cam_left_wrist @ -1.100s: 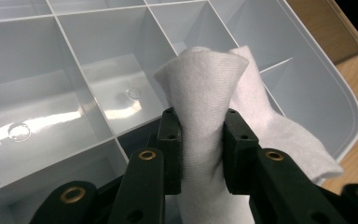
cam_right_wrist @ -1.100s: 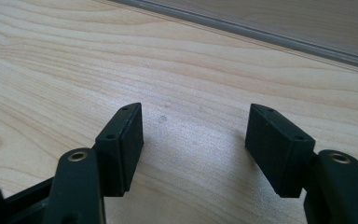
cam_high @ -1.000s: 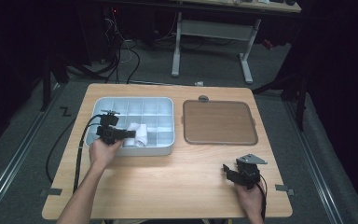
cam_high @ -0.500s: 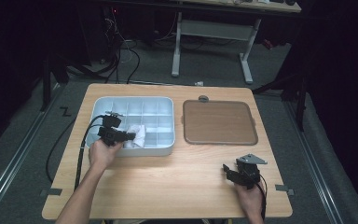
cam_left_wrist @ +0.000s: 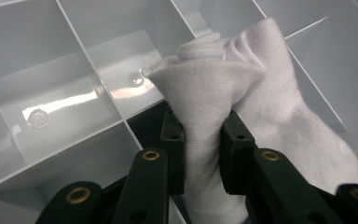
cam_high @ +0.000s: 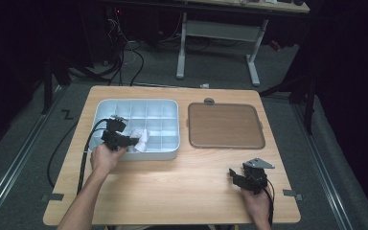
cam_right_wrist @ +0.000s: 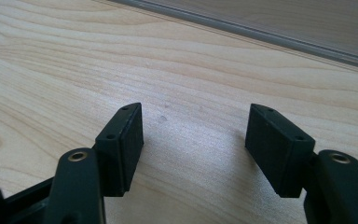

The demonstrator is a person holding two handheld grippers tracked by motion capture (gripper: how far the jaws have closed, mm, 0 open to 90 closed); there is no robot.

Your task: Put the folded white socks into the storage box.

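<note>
A white sock-like cloth (cam_high: 141, 138) lies bunched in a front compartment of the pale grey divided tray (cam_high: 139, 106). My left gripper (cam_high: 133, 140) reaches in over the tray's front left corner. In the left gripper view its jaws (cam_left_wrist: 203, 123) pinch a fold of the white cloth (cam_left_wrist: 223, 79); they have just been closing, with the cloth between the pads. My right gripper (cam_high: 234, 176) rests low over the table near the front right, apart from everything. In the right gripper view its jaws (cam_right_wrist: 196, 126) stand open over bare wood.
A brown flat tray (cam_high: 225, 125) lies to the right of the divided tray. The wooden table (cam_high: 172, 191) has free room across its front half. The left gripper's black cable (cam_high: 82, 163) trails off the table's left front. A small grey knob (cam_high: 209, 101) sits behind the brown tray.
</note>
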